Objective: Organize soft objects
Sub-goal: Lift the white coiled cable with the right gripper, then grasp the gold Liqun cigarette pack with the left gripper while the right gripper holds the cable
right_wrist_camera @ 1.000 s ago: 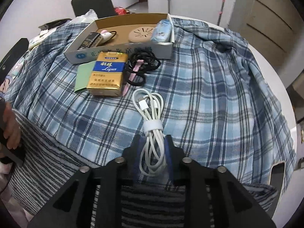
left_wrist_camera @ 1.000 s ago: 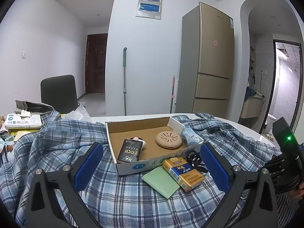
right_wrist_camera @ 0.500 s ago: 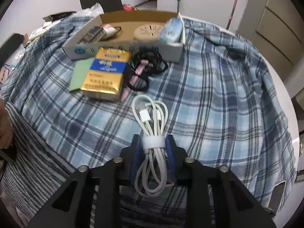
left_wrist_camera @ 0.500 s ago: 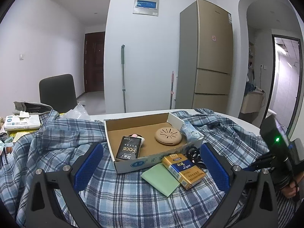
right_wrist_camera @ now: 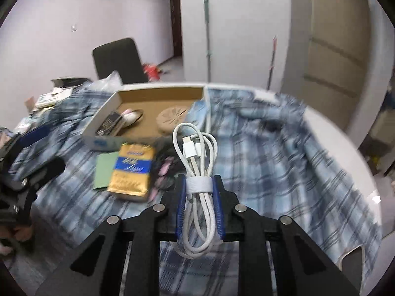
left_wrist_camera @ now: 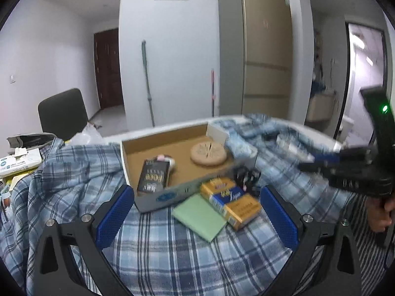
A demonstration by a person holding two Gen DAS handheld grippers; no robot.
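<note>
My right gripper is shut on a coiled white charging cable and holds it in the air above the plaid cloth. It also shows at the right of the left wrist view. The open cardboard box lies ahead; it holds a dark packet, a round tan disc and a light blue pack. A gold-and-blue carton, a green pad and a black cord bundle lie in front of it. My left gripper is open, low over the cloth.
A black chair stands behind the table at left. Papers and tissue packs pile at the left edge. A tall fridge and a mop stand by the far wall. The white table rim shows at right.
My right gripper has lifted the white cable off the cloth and moved it forward toward the box. The left gripper stays open and has shifted slightly.
</note>
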